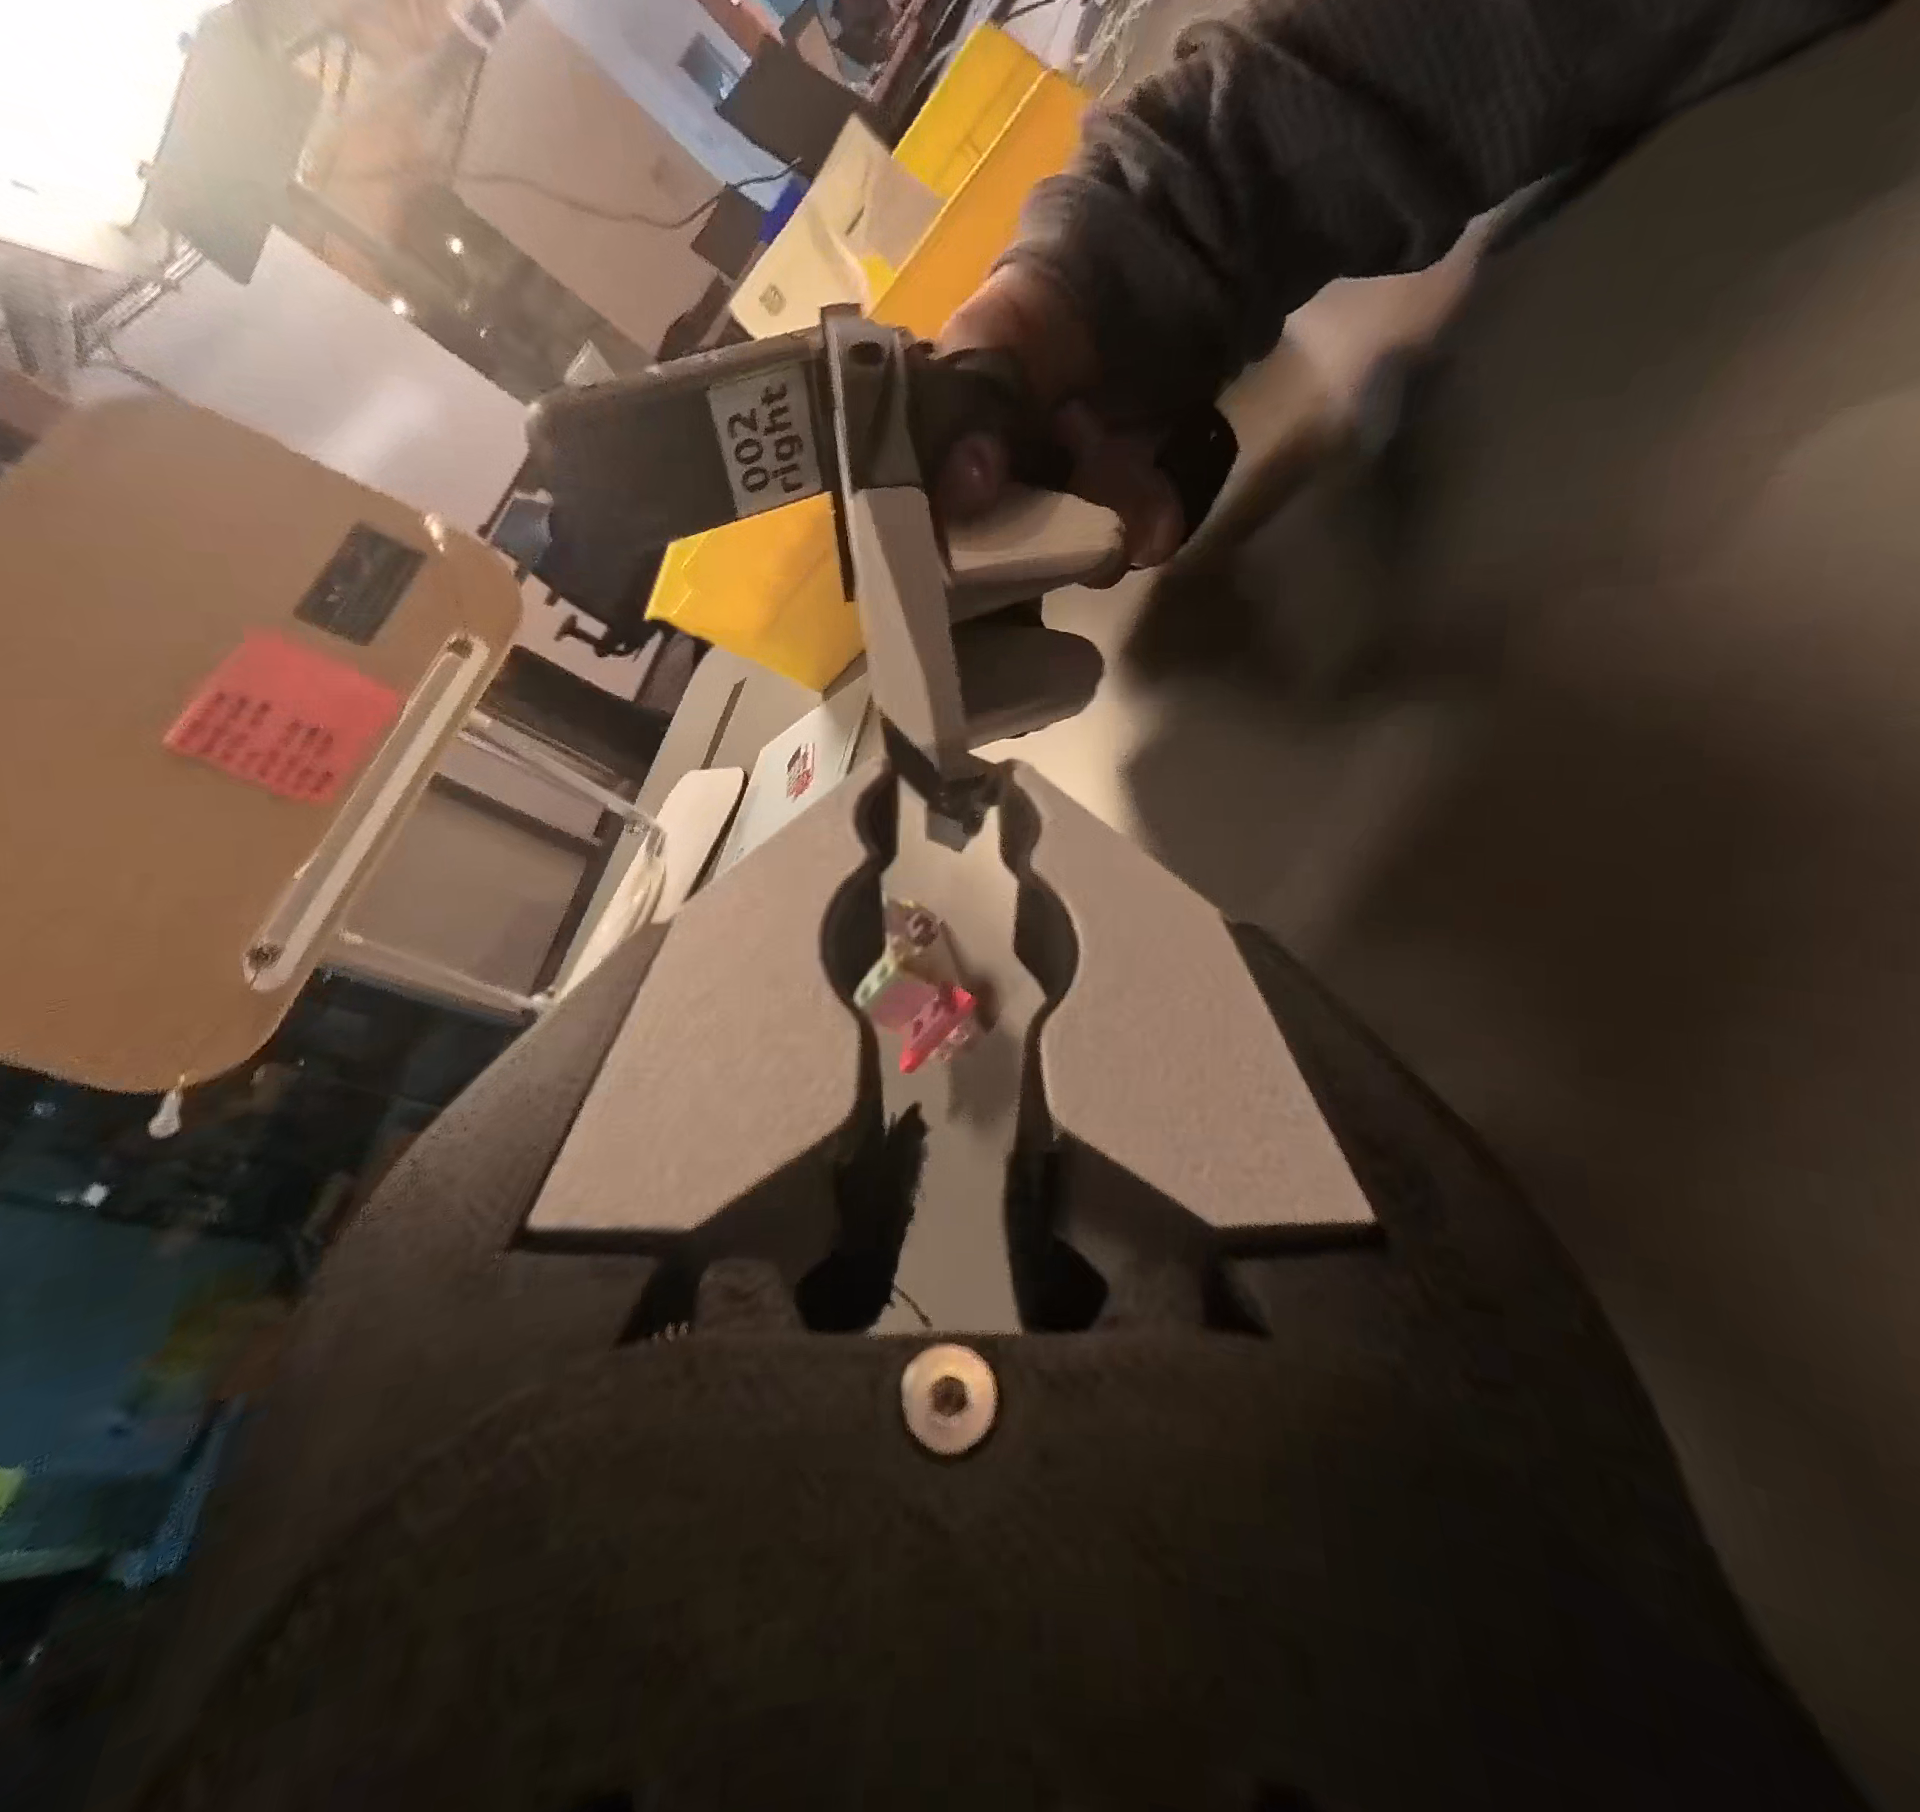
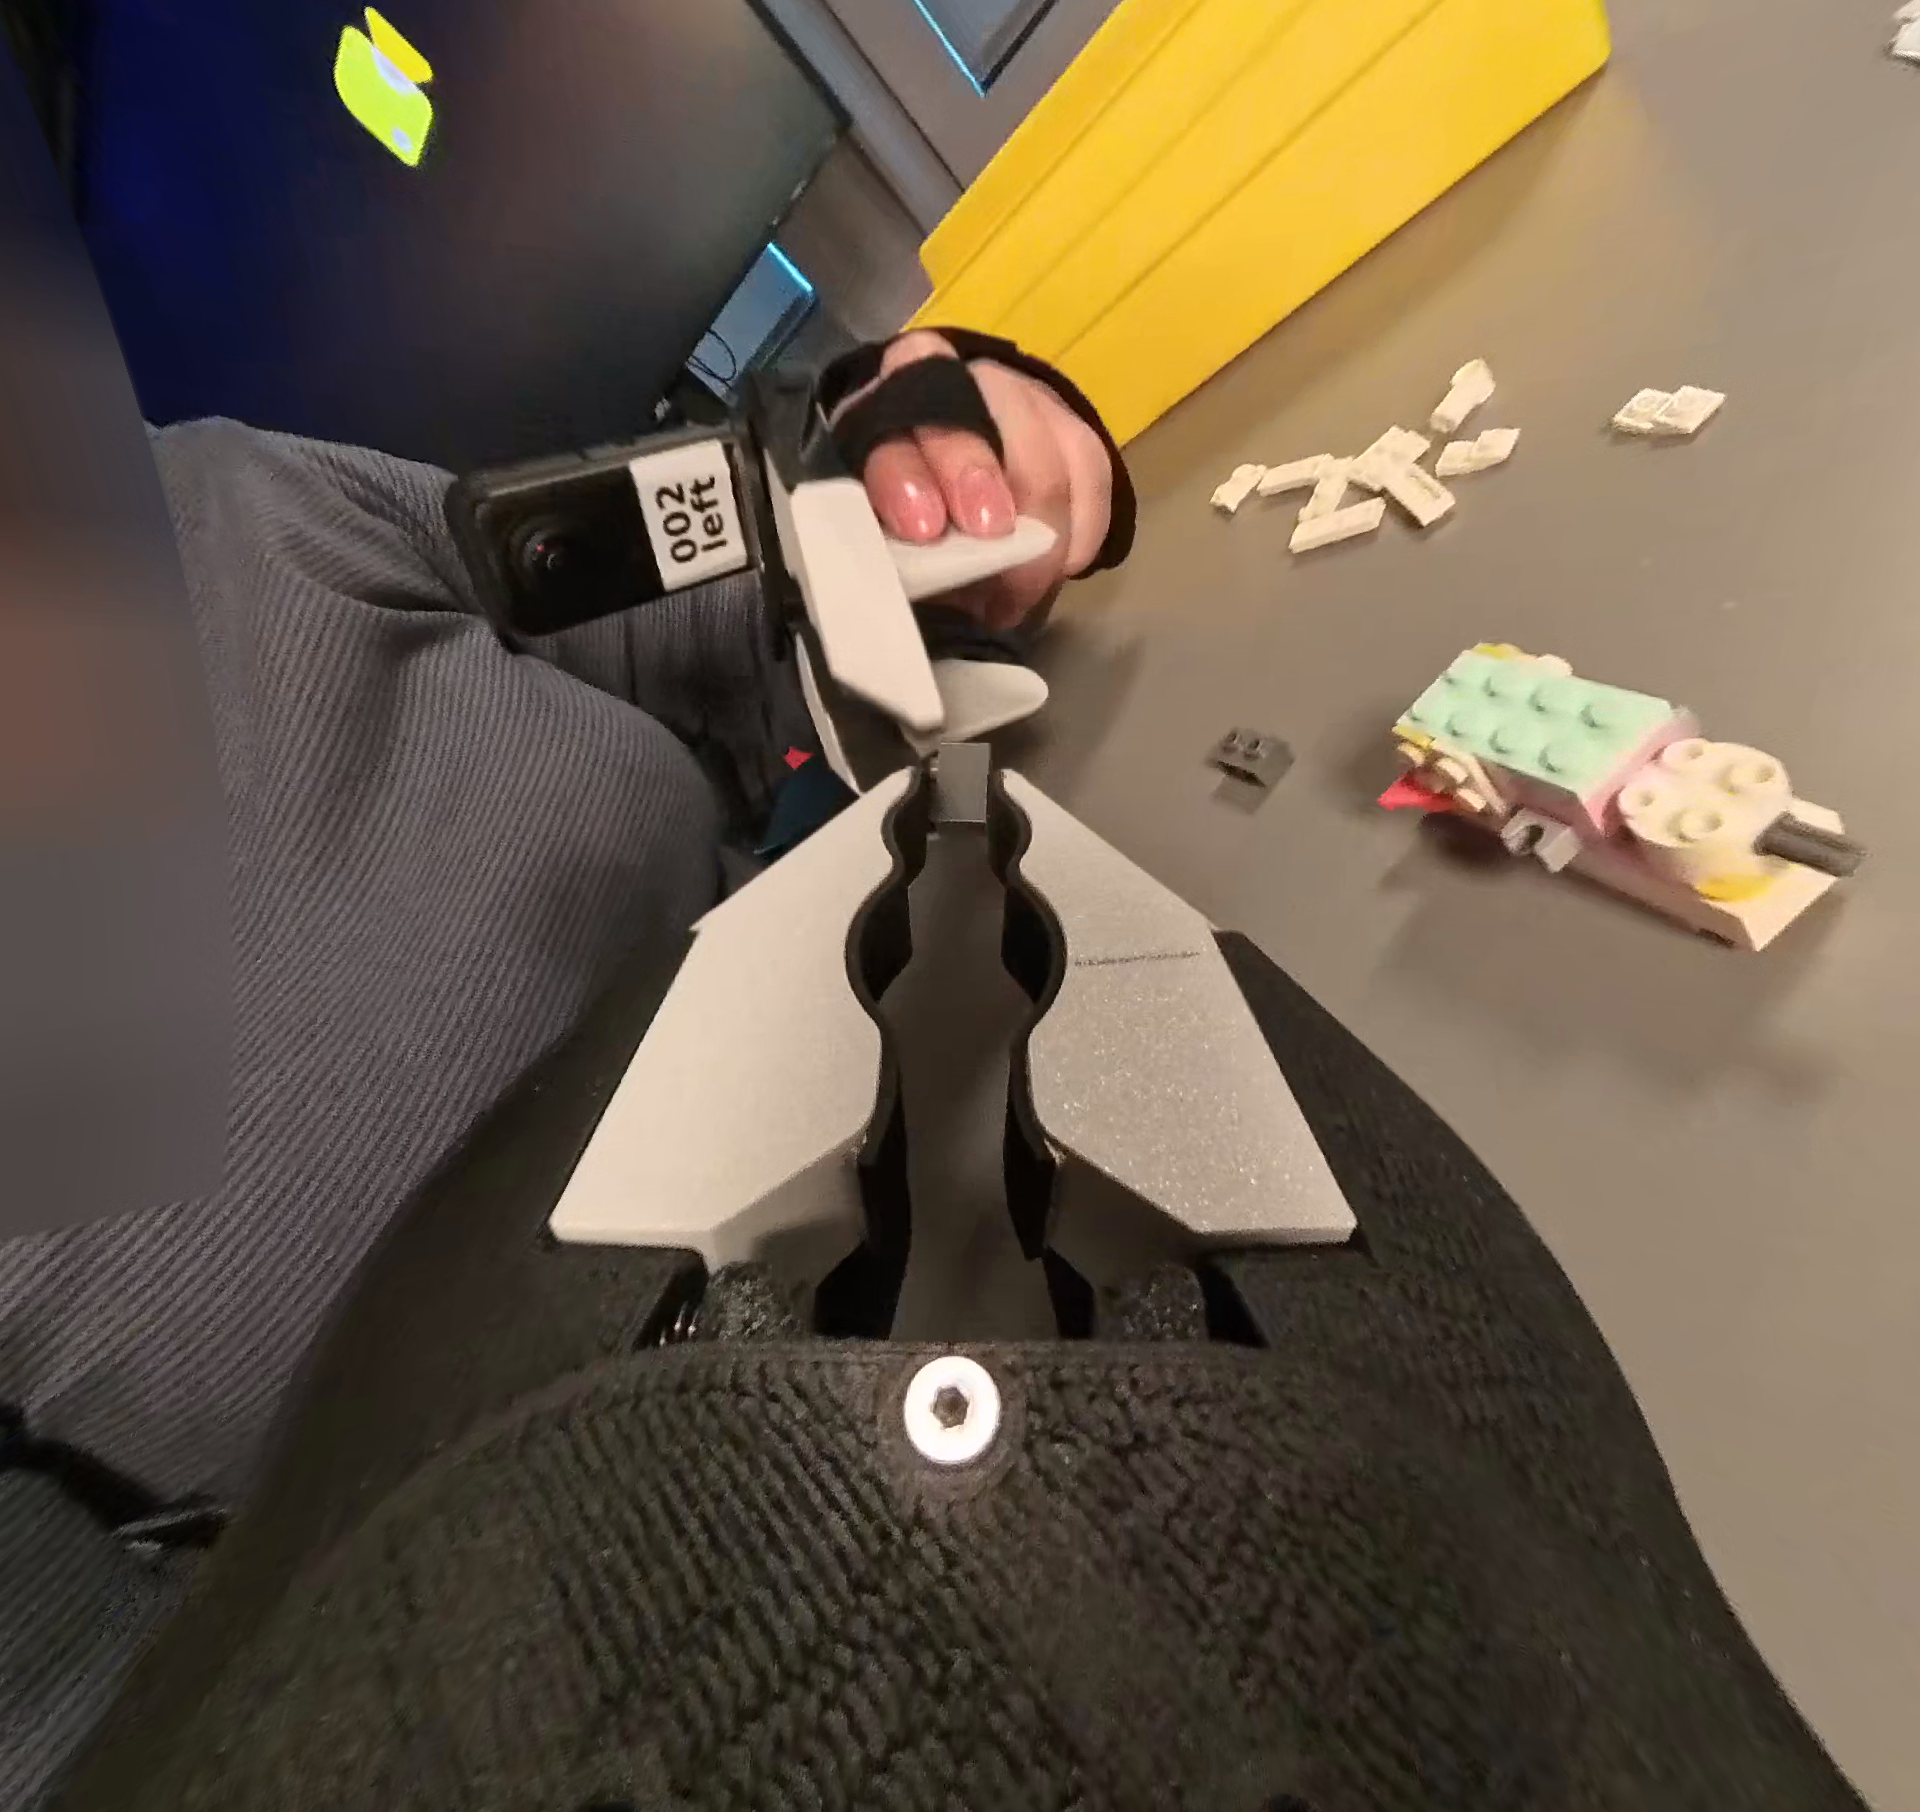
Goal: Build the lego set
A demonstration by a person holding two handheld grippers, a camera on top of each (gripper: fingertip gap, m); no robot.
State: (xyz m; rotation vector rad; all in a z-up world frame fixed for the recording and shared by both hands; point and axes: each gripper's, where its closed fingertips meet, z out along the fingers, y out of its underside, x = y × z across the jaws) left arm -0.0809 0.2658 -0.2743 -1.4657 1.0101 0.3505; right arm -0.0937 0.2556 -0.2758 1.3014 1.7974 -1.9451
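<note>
- Grey table (image 2: 1558, 1191), lab clutter behind.
- Right gripper (image 2: 961, 796) clamped on small grey brick (image 2: 961, 783), held above the table.
- Left gripper (image 1: 951, 806) tips close around the same brick (image 1: 948, 832); contact unclear.
- Pastel brick model (image 2: 1600, 786) near, loose white pieces (image 2: 1371, 484) and yellow bin (image 2: 1299, 152) farther.

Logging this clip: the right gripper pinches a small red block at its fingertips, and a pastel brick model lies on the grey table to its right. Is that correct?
One detail is off: the small block in the right gripper is grey, not red, as the right wrist view shows. The rest holds: the pastel brick model lies on the grey table to its right.
</note>
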